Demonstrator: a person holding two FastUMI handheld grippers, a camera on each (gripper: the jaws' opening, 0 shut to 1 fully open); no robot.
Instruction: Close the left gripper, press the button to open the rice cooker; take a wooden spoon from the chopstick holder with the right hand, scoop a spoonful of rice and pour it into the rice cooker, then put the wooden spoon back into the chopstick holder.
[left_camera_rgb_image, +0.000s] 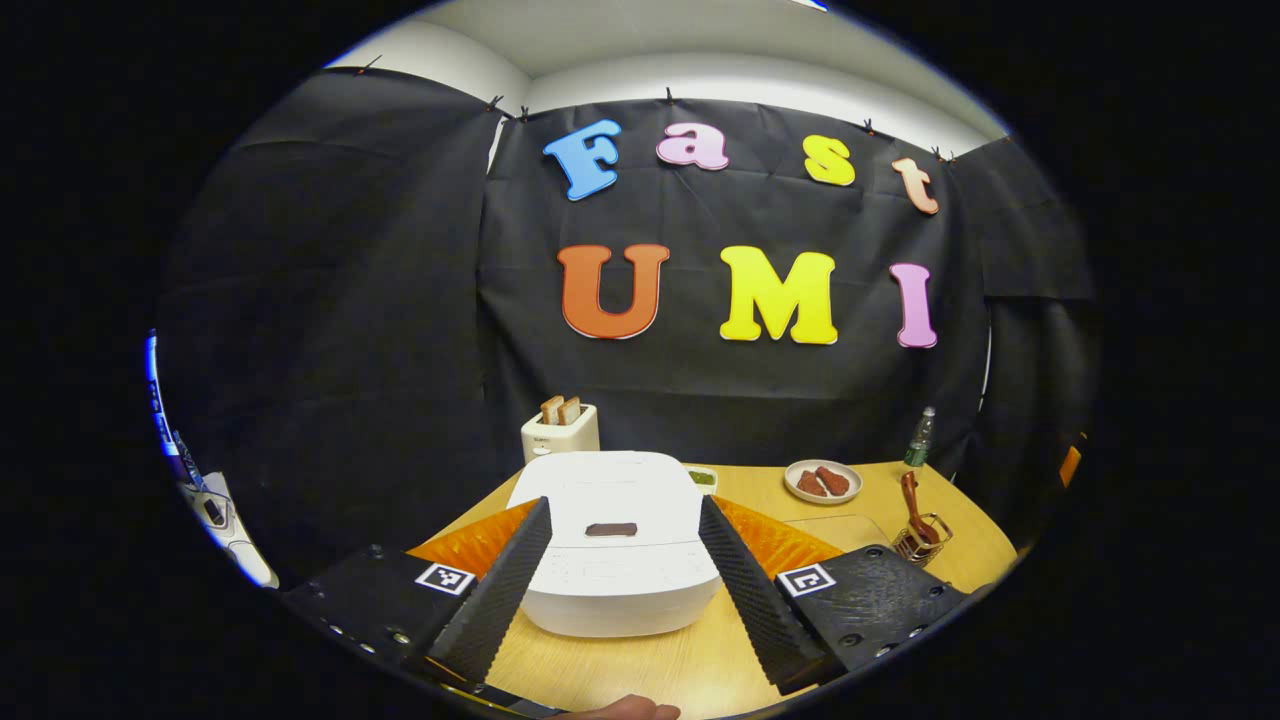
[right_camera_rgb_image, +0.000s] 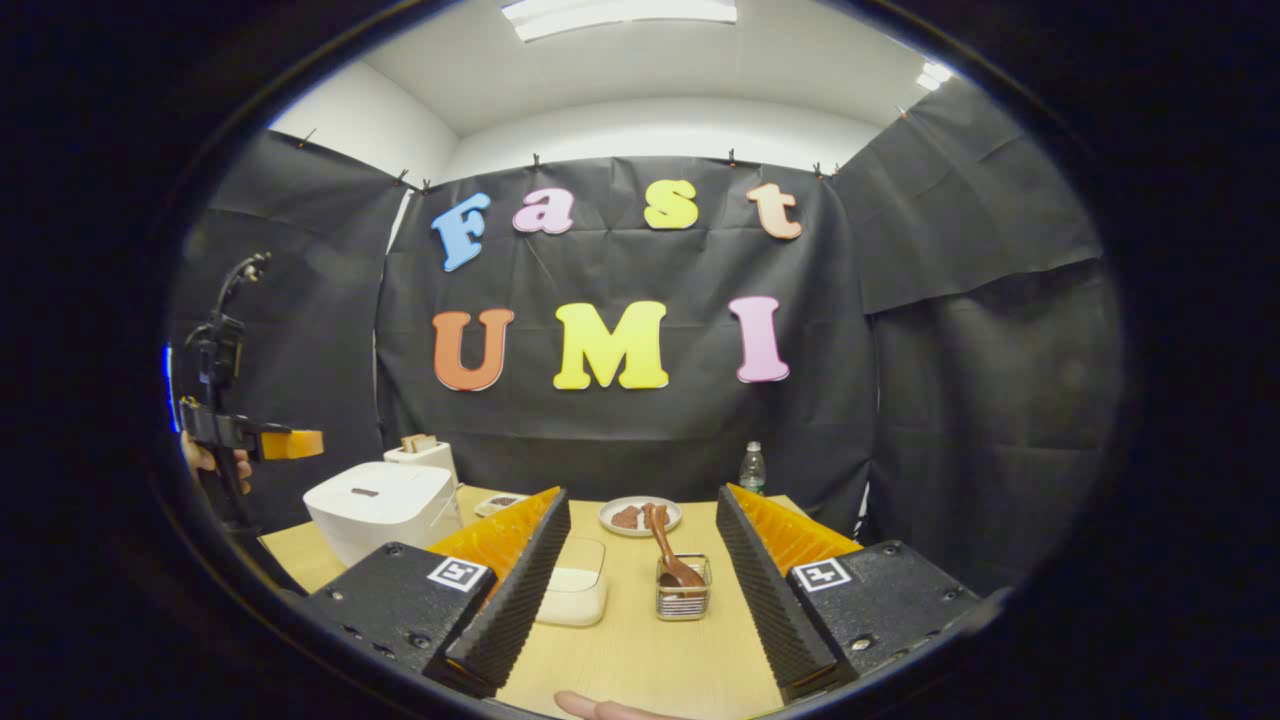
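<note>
The white, rounded-square rice cooker (left_camera_rgb_image: 615, 540) sits closed on the pale wooden table (left_camera_rgb_image: 640, 665), framed between the spread fingers of the left gripper (left_camera_rgb_image: 625, 575), which hangs above the table's near edge and grips nothing. A small dark button (left_camera_rgb_image: 611, 529) lies on the lid, dead centre between the fingers. In the right gripper view, the right gripper (right_camera_rgb_image: 640, 585) is likewise spread wide and empty, aimed at the square wire chopstick holder (right_camera_rgb_image: 683, 590), where the brown wooden spoon (right_camera_rgb_image: 668, 550) leans with its handle tilted up and to the left. Just left of the holder stands a clear lidded box of white rice (right_camera_rgb_image: 572, 592). Farther back are a white toaster with two bread slices (left_camera_rgb_image: 559, 427), a white plate of reddish food (left_camera_rgb_image: 823, 481) and a green bottle (left_camera_rgb_image: 920, 438).

Nothing of the task looks done yet. The risk, as I judge it, is pressing with the fingers apart: they would straddle the button and land on the lid either side, so the latch would not release. A press off centre could also shove the cooker far across the table. Later, a careless grab at the leaning spoon could tip the light wire holder.
</note>
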